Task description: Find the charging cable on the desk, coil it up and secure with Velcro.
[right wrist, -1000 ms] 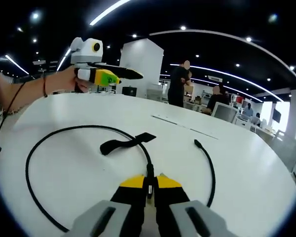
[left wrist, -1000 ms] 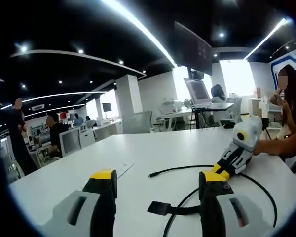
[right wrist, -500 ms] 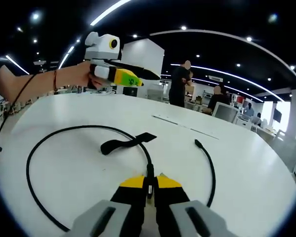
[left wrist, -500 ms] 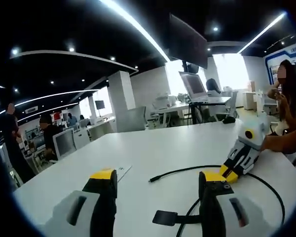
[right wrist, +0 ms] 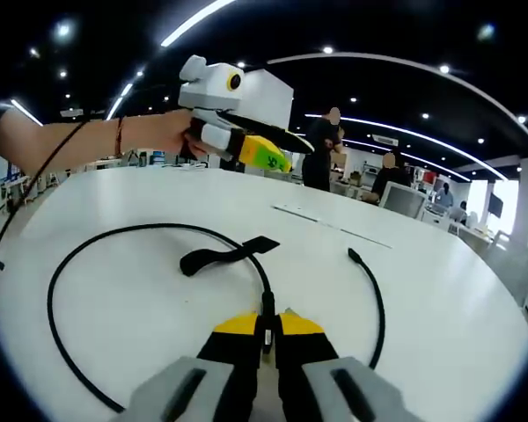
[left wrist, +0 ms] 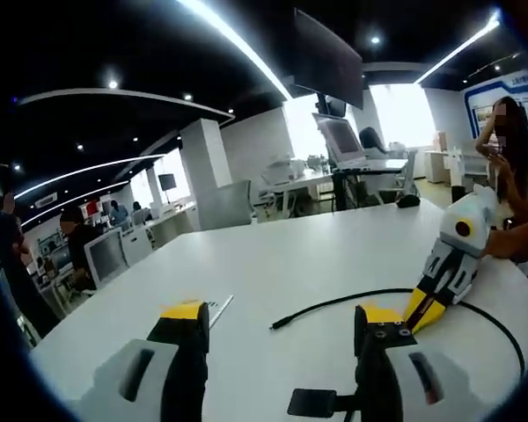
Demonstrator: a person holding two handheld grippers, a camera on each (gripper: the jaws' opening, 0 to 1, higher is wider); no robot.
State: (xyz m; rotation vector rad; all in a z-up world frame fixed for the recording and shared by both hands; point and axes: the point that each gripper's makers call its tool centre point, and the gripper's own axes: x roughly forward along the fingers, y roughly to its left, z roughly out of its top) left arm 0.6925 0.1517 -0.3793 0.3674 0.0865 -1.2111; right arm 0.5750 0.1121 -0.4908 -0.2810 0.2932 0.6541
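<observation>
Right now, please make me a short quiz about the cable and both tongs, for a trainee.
1. True or false: the right tongs are shut on the charging cable.
2. The Velcro strap lies: A) inside the cable's loop, B) off the table, C) in the left tongs.
3. In the left gripper view, are its own tongs open or shut?

Key: 1 true; 2 A; 3 open.

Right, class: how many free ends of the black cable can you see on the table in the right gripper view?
1. The cable has one plug end lying free right of centre; its other end is clamped in the right hand-held gripper, so it is hidden.
</observation>
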